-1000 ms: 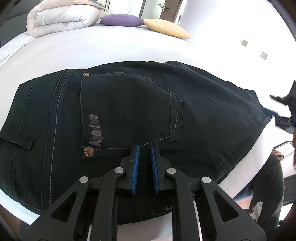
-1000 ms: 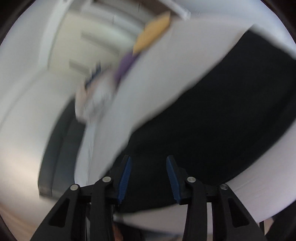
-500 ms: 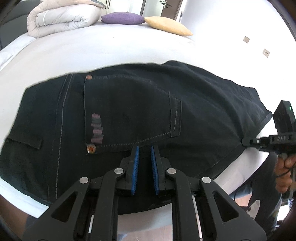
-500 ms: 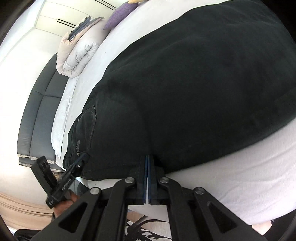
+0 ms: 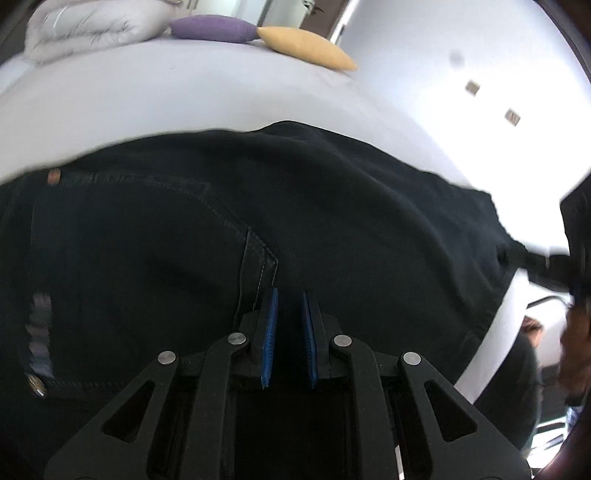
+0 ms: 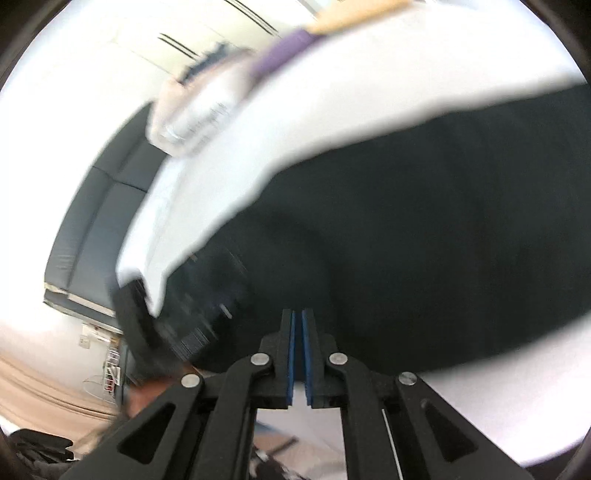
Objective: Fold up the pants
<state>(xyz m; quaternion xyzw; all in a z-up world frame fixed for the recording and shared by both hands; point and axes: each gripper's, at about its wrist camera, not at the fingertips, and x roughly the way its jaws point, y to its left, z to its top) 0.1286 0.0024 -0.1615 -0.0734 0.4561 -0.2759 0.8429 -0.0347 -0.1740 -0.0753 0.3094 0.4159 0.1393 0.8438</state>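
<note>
Black jeans [image 5: 332, 206] lie across the white bed [image 5: 184, 92], back pocket and rivets to the left. My left gripper [image 5: 288, 295] is shut on their near edge beside the pocket corner, dark cloth filling the narrow gap between the blue pads. My right gripper [image 6: 298, 314] pinches the near edge of the pants [image 6: 424, 221] farther along; its jaws are opening a hair and the cloth still sits between the pad tips. Each wrist view catches the other gripper as a black blur, the right gripper [image 5: 546, 262] at the far right and the left gripper [image 6: 136, 325] at the lower left.
A rolled white duvet [image 5: 92, 26], a purple pillow [image 5: 214, 27] and a yellow pillow [image 5: 306, 48] rest at the far end of the bed. A dark padded headboard [image 6: 96, 221] stands beyond the bed's side. A hand [image 6: 147, 395] grips the left tool.
The right gripper's jaws went from wide apart to shut on the pants' edge. Both grippers have shifted sideways with the cloth, blurring both views; the pocket has slid left in the left wrist view.
</note>
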